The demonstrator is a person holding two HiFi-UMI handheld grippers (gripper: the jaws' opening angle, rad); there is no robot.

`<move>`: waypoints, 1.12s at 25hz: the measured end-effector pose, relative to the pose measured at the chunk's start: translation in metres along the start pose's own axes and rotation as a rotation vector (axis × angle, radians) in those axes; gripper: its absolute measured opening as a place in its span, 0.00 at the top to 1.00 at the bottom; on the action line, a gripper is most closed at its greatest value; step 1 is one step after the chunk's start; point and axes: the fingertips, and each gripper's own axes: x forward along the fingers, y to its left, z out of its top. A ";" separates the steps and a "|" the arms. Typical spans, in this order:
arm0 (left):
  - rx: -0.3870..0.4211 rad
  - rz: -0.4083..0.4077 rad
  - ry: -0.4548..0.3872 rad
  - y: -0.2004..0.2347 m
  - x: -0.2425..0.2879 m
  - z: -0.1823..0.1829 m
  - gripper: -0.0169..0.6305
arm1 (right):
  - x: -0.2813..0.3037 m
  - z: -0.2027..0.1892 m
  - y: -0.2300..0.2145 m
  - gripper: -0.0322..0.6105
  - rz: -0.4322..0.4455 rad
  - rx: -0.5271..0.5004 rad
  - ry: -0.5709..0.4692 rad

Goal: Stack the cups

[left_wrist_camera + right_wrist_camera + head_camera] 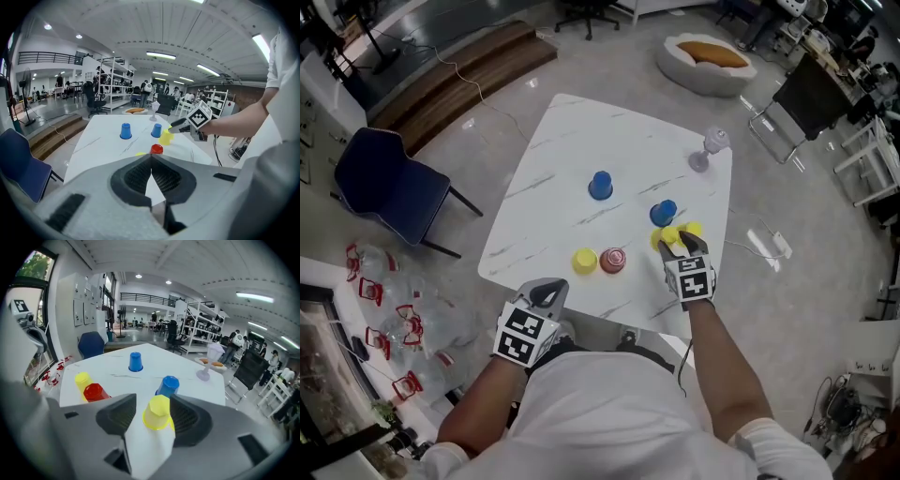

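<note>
Left jaws [151, 164] are pressed together on nothing, hanging by the counter's [581, 141] near edge. Right jaws [153, 403] are spread wide either side of an upside-down yellow cup [158, 416], not squeezing it. Blue cup [168, 386] sits just behind, red cup [612, 260] and second yellow cup [585, 261] are off left, and the far blue cup [600, 185] is further back.

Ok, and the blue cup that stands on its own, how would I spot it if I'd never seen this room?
Find the white marble-look table. Near its centre, beyond the red cup, stands an upside-down blue cup. The other blue cup sits tight beside a yellow cup near the table's right edge; this one has bare tabletop all round.
</note>
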 end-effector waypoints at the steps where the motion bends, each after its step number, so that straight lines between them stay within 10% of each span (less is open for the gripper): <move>1: -0.003 0.003 0.003 -0.001 0.000 0.000 0.96 | 0.003 -0.004 -0.005 0.59 -0.004 0.004 0.009; 28: -0.023 0.035 0.020 -0.008 0.000 -0.007 0.96 | 0.000 -0.030 0.063 0.63 0.185 -0.110 0.045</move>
